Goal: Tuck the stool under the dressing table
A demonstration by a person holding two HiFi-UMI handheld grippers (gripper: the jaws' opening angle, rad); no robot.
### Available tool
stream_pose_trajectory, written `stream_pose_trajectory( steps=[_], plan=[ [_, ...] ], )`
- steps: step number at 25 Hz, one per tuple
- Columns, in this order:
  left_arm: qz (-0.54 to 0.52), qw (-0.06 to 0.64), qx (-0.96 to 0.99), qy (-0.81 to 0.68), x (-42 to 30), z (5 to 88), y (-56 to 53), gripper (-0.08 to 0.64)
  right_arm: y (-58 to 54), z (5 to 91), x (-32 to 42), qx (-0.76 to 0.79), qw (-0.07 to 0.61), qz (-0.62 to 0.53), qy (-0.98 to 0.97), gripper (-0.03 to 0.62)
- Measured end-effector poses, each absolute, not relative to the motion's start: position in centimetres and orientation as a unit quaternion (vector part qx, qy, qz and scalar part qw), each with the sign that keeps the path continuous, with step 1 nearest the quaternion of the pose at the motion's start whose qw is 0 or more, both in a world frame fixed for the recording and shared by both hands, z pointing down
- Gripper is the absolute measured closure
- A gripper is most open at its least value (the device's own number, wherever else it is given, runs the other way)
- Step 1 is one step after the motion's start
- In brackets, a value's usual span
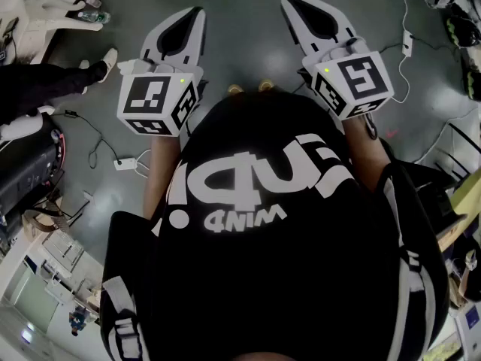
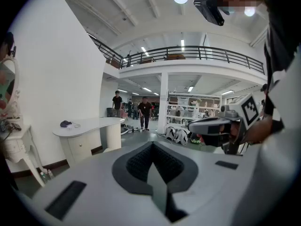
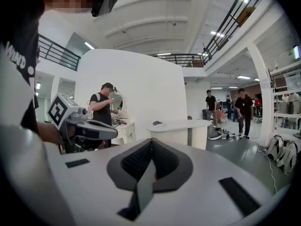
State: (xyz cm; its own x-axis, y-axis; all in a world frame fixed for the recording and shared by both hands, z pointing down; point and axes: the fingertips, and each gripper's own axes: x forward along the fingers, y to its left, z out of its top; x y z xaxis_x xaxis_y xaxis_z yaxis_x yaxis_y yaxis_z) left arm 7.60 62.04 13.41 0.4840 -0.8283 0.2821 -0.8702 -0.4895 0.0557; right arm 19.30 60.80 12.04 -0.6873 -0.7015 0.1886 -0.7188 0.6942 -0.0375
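Both grippers are held out in front of the person's chest over bare grey floor. My left gripper (image 1: pixel 195 13) and my right gripper (image 1: pixel 291 2) are shut with nothing between the jaws. In the left gripper view the closed left gripper (image 2: pixel 151 149) points at a white dressing table (image 2: pixel 16 142) with a mirror at the far left edge. In the right gripper view the closed right gripper (image 3: pixel 151 146) points toward the dressing table (image 3: pixel 121 127), where a person (image 3: pixel 101 109) stands. No stool shows in any view.
A curved white desk (image 2: pixel 89 126) stands beyond the dressing table. Cables and a power strip (image 1: pixel 124 162) lie on the floor at left, near another person's leg (image 1: pixel 45 81). Two people (image 2: pixel 143 112) walk in the distance. Gear lies at the right (image 1: pixel 458 28).
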Motion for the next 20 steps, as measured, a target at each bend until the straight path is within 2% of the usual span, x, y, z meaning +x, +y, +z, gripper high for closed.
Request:
stream_pose_trajectory(
  steps=[9, 20],
  plan=[
    [0.107, 0.092, 0.859, -0.493, 7.1, 13.3, 62.6, 0.552, 61.5, 12.0, 18.6, 0.381, 0.066, 0.068, -0.920, 0.569],
    [0.105, 0.120, 0.868, -0.469, 3.1, 15.0, 63.7, 0.552, 62.7, 12.0, 18.2, 0.432, 0.085, 0.073, -0.895, 0.569]
  ],
)
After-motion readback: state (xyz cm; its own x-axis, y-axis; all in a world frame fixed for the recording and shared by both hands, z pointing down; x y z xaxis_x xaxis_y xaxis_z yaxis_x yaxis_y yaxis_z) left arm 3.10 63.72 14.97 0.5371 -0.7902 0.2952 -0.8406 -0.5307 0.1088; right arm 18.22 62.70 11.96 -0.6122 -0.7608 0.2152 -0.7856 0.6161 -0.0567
